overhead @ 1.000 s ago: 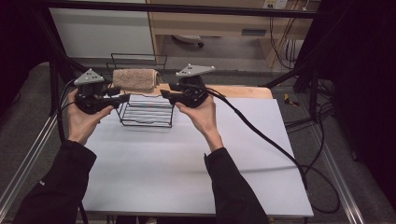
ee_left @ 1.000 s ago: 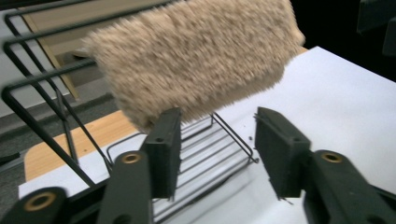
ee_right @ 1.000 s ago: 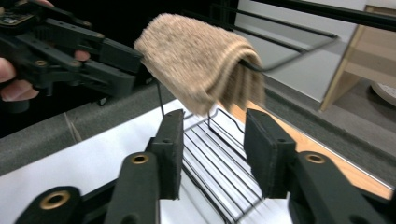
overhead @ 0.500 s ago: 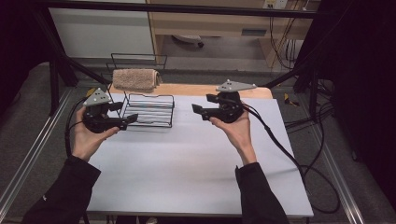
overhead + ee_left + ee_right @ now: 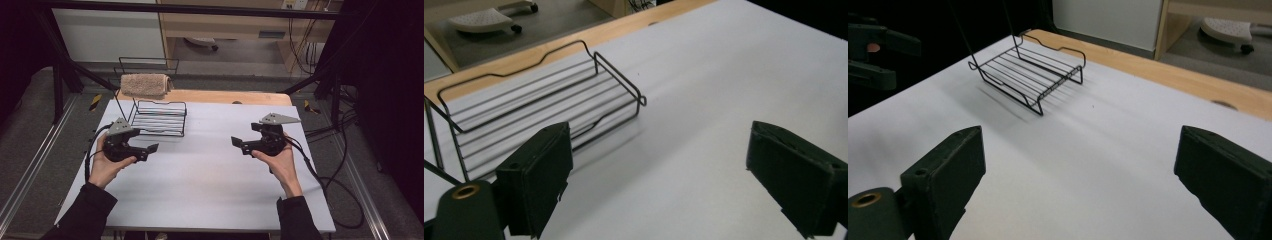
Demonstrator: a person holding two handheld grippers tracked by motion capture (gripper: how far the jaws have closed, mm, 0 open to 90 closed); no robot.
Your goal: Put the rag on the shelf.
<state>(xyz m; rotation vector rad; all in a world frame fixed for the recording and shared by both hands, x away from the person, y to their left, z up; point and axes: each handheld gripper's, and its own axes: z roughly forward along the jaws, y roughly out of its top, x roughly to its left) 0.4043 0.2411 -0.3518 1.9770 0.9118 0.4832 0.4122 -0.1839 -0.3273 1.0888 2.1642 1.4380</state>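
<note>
Your left gripper (image 5: 152, 148) sits low over the white table (image 5: 200, 190), just in front of the wire rack (image 5: 160, 118), with its jaws spread wide and nothing between them; they have just been opening. In the left gripper view the two black pads (image 5: 541, 170) frame bare tabletop, and the rack's lower shelf lies just beyond the left pad, its front rail close to it but not touching. Your right gripper (image 5: 235, 142) is well apart from the rack, out over the right half of the table, pointing toward the middle. Its jaws also stand spread and empty, and have just been opening too. In the right gripper view the rack sits farther off, toward the table's far corner, with the wooden edge (image 5: 1168, 75) running behind it. The towel (image 5: 146, 85) is rolled and rests on the rack's upper tier, at the back, above the lower shelf and clear of both grippers. Neither gripper touches the rack or the towel. Your hands grip the gripper bodies from below, forearms coming in from the near edge.
</note>
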